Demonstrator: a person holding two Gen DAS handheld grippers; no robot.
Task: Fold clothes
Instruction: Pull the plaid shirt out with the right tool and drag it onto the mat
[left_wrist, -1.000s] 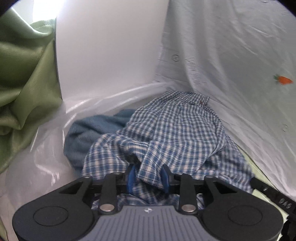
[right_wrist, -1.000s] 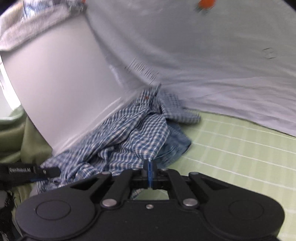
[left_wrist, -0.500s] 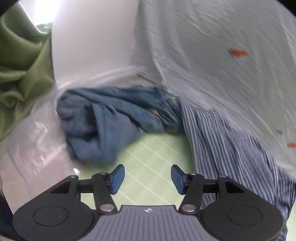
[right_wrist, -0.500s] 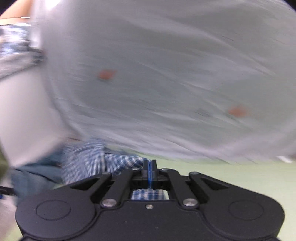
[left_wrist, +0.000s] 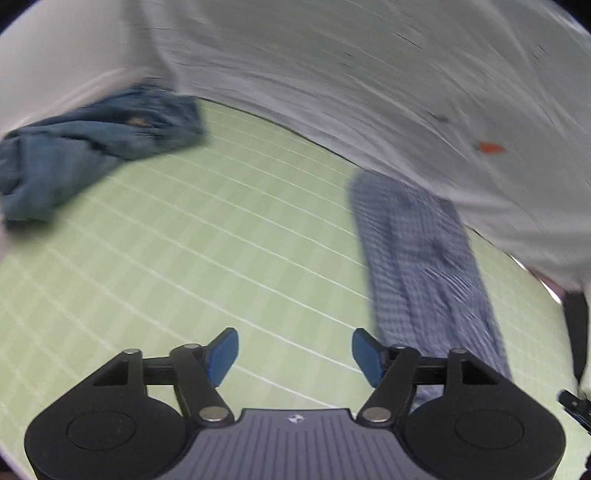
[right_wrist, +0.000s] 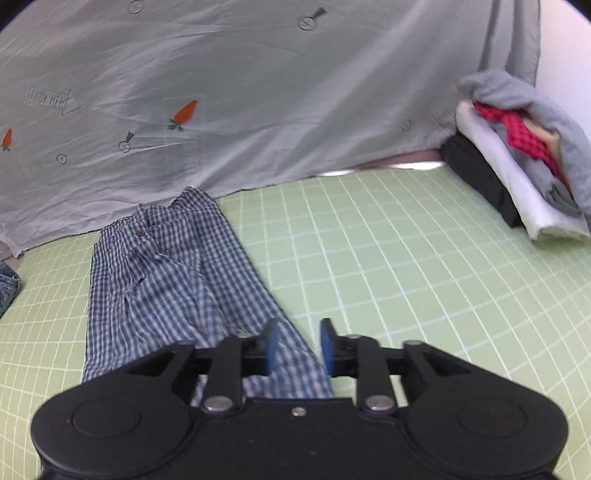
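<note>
Left gripper (left_wrist: 294, 350) fingers spread wide over bare desk (left_wrist: 184, 258); right gripper (right_wrist: 299, 345) fingers parted around the checked shirt (right_wrist: 166, 280), 12 o'clock.

Checked shirt (right_wrist: 173, 280) laid lengthwise on grid mat (right_wrist: 406, 280), far end at the foot of the hung sheet (right_wrist: 258, 92) behind. Denim garment (left_wrist: 85, 147) bunched well left of it. Stack of folded clothes (right_wrist: 524, 158) placed at mat's far right.
</note>
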